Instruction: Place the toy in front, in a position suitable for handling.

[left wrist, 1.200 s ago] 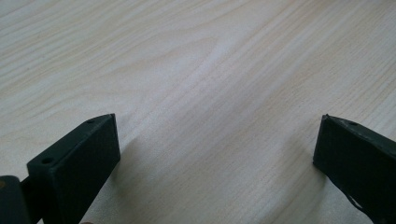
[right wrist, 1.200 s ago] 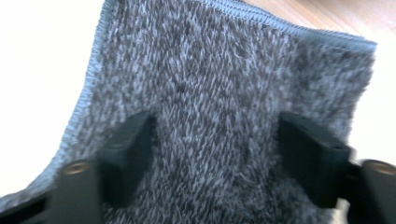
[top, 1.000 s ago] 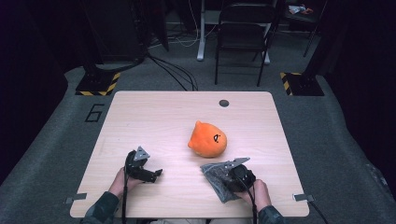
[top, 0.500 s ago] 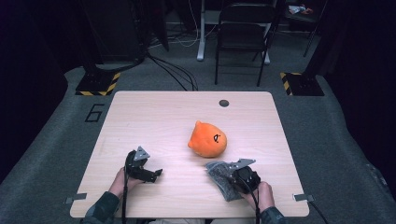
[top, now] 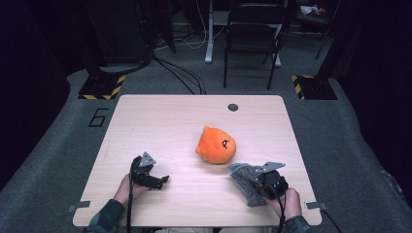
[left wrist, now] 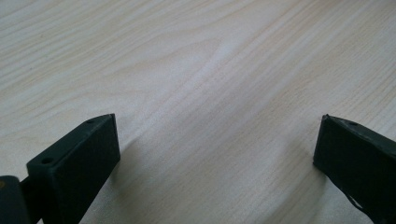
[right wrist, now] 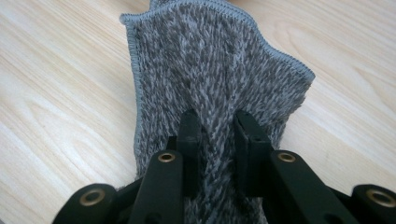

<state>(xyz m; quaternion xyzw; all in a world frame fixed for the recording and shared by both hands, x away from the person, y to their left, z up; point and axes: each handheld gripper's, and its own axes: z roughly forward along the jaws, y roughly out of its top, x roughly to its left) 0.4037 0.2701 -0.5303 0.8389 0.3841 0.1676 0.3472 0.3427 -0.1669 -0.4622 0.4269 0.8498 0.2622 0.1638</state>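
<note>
The right gripper [top: 250, 180] has its jaws pinched on a ridge of the grey cloth [right wrist: 210, 79], which lies at the near right of the table [top: 165, 121], just near of the orange plush toy [top: 216, 144]. The left gripper [top: 163, 180] rests at the near left with its jaws wide apart and nothing between them (bare wood shows between them). To lift well, keep the pinch firm, raise the cloth straight and slowly so the fold does not slip out, and steer clear of the toy.
</note>
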